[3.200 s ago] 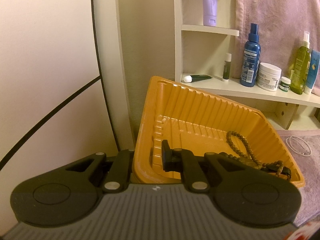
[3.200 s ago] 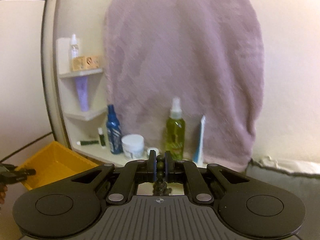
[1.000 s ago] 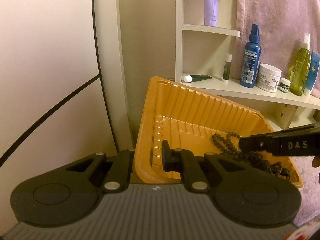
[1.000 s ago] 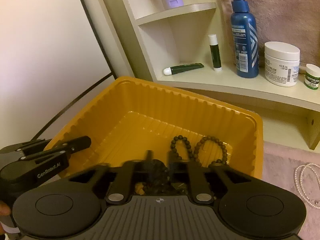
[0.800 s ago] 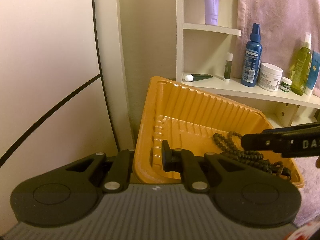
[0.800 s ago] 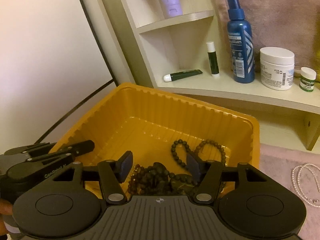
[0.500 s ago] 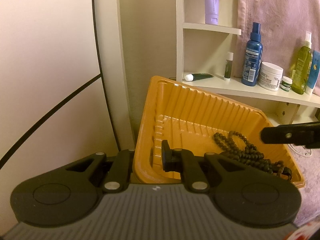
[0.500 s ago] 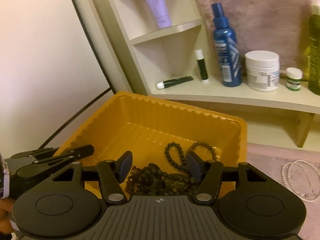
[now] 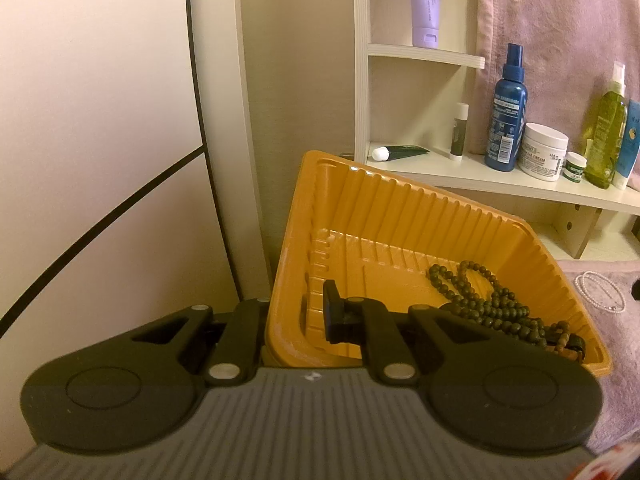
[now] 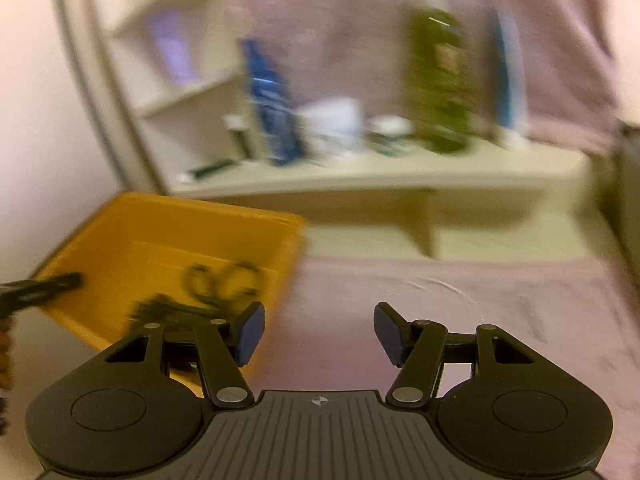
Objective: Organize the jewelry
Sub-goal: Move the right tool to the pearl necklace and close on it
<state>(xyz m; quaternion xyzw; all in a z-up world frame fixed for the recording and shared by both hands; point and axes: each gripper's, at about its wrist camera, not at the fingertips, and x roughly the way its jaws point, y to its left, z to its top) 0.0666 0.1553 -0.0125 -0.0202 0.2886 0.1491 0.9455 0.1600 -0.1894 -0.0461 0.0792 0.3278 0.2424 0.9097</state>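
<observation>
Beads first: the dark beaded necklace (image 9: 486, 300) lay heaped in the lower right corner of the orange tray (image 9: 384, 216), at centre frame in the left wrist view. Clamped on that tray's near wall was the left tool (image 9: 316, 316), jaws closed tight on the plastic. Over in the blurred right wrist view, the right tool (image 10: 319, 334) hung with jaws spread and nothing between them, above the pink cloth (image 10: 460, 320). A pearl necklace (image 9: 600, 290) rested on that cloth, at the frame's right edge.
</observation>
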